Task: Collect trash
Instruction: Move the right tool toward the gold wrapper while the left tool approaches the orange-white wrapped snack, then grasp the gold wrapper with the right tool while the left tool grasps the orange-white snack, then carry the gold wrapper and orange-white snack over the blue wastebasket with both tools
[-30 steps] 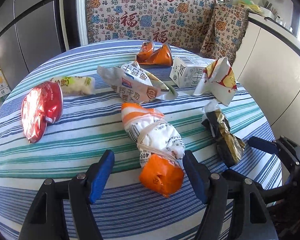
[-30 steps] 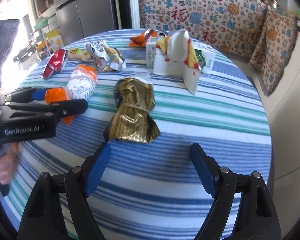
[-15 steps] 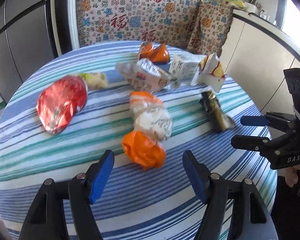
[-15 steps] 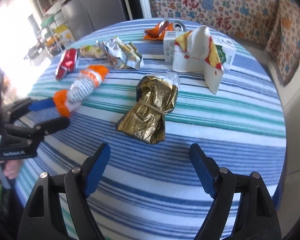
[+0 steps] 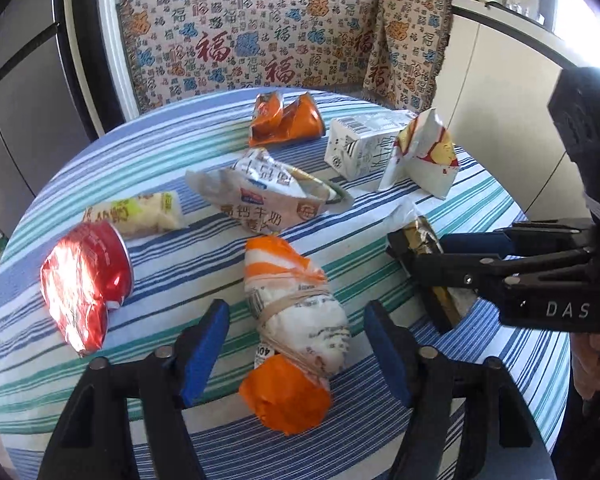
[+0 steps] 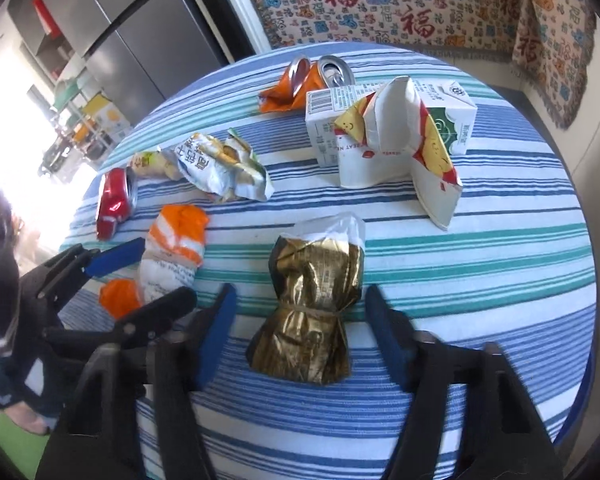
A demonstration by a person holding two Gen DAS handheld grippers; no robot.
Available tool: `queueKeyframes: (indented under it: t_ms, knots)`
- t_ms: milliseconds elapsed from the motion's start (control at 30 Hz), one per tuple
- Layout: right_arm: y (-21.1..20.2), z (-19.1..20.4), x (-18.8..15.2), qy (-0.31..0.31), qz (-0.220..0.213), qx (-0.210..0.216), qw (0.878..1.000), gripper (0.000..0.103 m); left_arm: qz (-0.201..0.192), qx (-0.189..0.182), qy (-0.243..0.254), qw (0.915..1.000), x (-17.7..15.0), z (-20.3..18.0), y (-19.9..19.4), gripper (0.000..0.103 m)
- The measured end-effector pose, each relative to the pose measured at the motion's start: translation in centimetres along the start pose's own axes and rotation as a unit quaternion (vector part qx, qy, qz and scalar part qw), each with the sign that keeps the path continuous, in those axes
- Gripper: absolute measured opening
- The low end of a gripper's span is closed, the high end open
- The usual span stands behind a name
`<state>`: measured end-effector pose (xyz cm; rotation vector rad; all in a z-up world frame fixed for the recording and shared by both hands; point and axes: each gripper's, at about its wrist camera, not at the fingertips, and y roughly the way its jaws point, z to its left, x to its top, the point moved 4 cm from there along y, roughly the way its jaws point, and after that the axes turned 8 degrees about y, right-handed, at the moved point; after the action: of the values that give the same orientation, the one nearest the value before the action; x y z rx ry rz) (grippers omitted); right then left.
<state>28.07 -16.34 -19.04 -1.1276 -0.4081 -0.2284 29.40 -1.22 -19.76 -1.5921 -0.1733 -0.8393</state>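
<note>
While both my jaws are closing, neither pad touches yet: my left gripper (image 5: 296, 348) straddles the orange-white bundle (image 5: 296, 320), my right gripper (image 6: 300, 332) the gold bundle (image 6: 312, 312), both on the striped table (image 6: 500, 280). They look light, crinkly and soft; I would pinch at the rubber-band waist.

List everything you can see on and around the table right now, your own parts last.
table: 1, blue-green-white striped cloth, centre
orange-white bag: 1, rubber-banded, between left tongs' fingers
gold bag: 1, rubber-banded, between right tongs' fingers
red can: 1, crushed, left
yellow wrapper: 1, behind red can
white milk wrapper: 1, mid-table
orange can: 1, crushed, far side
carton: 1, white, far right
folded carton: 1, white-red-yellow, against the carton
patterned blanket: 1, behind table
left tongs: closing, not yet gripping
right tongs: closing, not yet gripping
</note>
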Motion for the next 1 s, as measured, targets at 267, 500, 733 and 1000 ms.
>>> queueKeyframes:
  t_ms: [267, 500, 733, 1000]
  knots:
    - [-3.2, 0.2, -1.2, -0.027, -0.027, 0.01, 0.999, 0.039, -0.011, -0.018, -0.025, 0.9995, -1.0, -0.5, -1.5, 0.048]
    - [-5.5, -2.3, -2.3, -0.019, -0.04, 0.003, 0.999, 0.039, -0.029, -0.048, -0.017, 0.9983, -0.3, -3.9, -3.3, 0.048]
    - [-7.2, -5.6, -2.8, 0.012, -0.05, -0.009, 0.999, 0.039, -0.032, -0.072, 0.015, 0.9968, 1.6, -8.7, -3.0, 0.048]
    - [-11.0, -10.6, -3.5, 0.054, -0.074, -0.028, 0.995, 0.039, -0.029, -0.113, 0.037, 0.9925, 3.8, -14.6, -1.9, 0.048]
